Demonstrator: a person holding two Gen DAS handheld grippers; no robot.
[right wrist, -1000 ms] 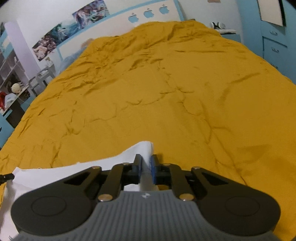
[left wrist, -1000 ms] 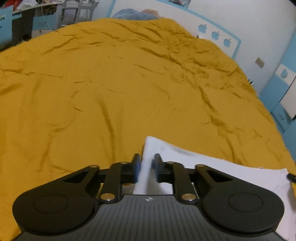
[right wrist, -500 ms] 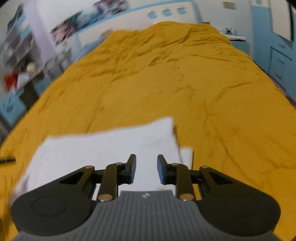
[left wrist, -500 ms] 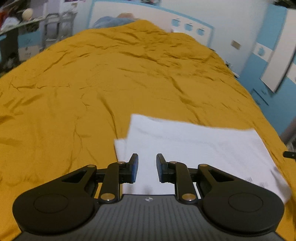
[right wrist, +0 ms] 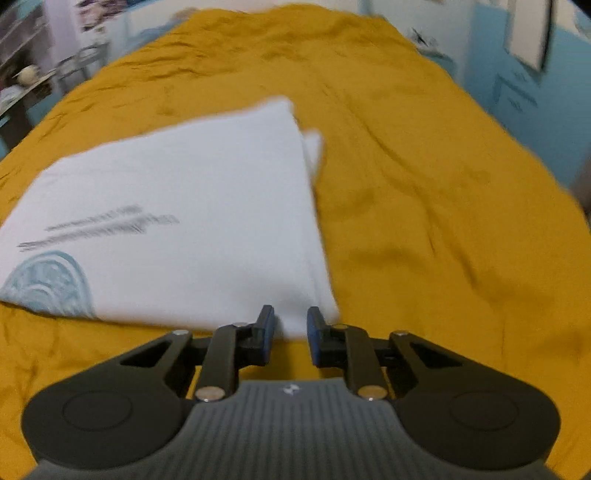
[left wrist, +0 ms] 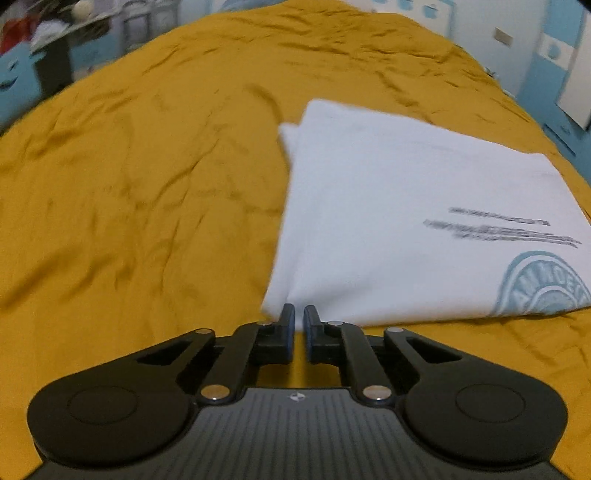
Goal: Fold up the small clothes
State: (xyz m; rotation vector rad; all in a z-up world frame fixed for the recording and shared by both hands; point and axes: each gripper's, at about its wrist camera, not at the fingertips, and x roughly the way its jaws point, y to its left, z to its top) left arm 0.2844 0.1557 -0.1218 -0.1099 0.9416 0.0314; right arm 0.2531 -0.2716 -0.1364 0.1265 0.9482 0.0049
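Observation:
A folded white T-shirt (left wrist: 406, 221) with grey lettering and a pale blue round print lies flat on the mustard-yellow bedspread (left wrist: 147, 184). My left gripper (left wrist: 299, 317) hovers just short of the shirt's near left corner. Its jaws are closing to a thin slit with nothing between them. In the right wrist view the same shirt (right wrist: 184, 206) fills the left half. My right gripper (right wrist: 290, 319) hangs over its near right corner, jaws closing. White cloth shows through the gap, but the blue pads (right wrist: 314, 332) do not press on it.
The bedspread (right wrist: 424, 184) stretches wide and wrinkled on all sides of the shirt. A cluttered shelf and table (left wrist: 55, 33) stand beyond the bed's far left edge. Blue cabinets (right wrist: 524, 74) line the wall on the far right.
Both grippers let go of the shirt's edge they were holding, opened, and drew back toward the near edge. The shirt now lies folded flat, and both pairs of jaws have narrowed again.

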